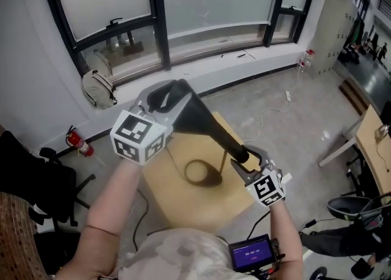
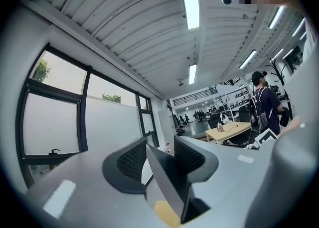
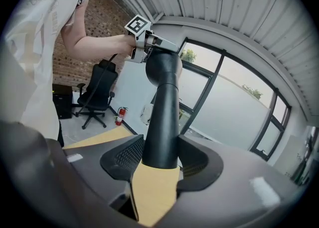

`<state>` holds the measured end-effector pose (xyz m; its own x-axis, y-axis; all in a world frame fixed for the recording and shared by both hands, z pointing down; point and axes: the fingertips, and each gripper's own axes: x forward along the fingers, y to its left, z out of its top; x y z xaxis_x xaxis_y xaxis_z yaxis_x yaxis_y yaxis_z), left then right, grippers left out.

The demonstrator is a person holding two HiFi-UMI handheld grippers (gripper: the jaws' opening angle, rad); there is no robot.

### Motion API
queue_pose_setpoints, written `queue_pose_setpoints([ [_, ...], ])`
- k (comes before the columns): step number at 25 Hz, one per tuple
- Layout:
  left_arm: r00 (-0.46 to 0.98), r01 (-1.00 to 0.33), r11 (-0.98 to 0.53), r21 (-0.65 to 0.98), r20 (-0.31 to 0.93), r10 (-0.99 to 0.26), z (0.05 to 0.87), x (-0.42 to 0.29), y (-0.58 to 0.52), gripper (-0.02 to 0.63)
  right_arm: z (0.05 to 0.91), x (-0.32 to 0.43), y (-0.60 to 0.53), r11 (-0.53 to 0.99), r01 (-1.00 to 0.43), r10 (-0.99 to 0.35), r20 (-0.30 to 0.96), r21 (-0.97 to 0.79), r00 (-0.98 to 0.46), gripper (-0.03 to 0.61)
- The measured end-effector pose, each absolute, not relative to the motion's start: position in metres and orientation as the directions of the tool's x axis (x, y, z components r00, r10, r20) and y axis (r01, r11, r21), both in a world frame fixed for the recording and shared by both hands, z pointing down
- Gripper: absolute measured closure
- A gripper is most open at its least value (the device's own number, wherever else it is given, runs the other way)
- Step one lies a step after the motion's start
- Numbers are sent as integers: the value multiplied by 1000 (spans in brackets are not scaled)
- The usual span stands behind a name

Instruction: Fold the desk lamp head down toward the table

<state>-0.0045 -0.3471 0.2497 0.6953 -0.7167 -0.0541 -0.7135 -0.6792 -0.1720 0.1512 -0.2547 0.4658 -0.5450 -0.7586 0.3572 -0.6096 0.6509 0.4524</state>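
Observation:
A black desk lamp stands on the small wooden table [image 1: 160, 182], its ring base [image 1: 201, 173] flat on the top. The cone-shaped lamp head [image 1: 201, 120] slants up to the left. My left gripper [image 1: 164, 98] is shut on the wide rim of the head; in the left gripper view the thin shade edge [image 2: 167, 182] runs slantwise between the pads, at the left gripper [image 2: 160, 145]. My right gripper [image 1: 244, 161] is shut on the narrow lower end of the head. In the right gripper view the black cone [image 3: 162, 112] fills the gap at the right gripper [image 3: 160, 150], and the left gripper [image 3: 149, 40] shows at its top.
A black office chair [image 1: 55, 175] and a red fire extinguisher [image 1: 79, 143] stand left of the table. A backpack [image 1: 98, 89] leans under the window. A small screen device [image 1: 250, 253] hangs near my waist. Another table [image 1: 372, 138] is at the right edge.

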Motion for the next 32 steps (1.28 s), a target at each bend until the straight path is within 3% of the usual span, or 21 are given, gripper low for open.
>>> queue_pose_setpoints([
  [19,672,-736,-675,52,-61,-738,302,-43,-367,436,450,161,-252,632,-537,-775,434,559,-460,349],
  [32,664,-735,-669,113,-82,-743,309,-46,-359,436,448,171,-255,660,-472,-751,495,585,-437,348],
])
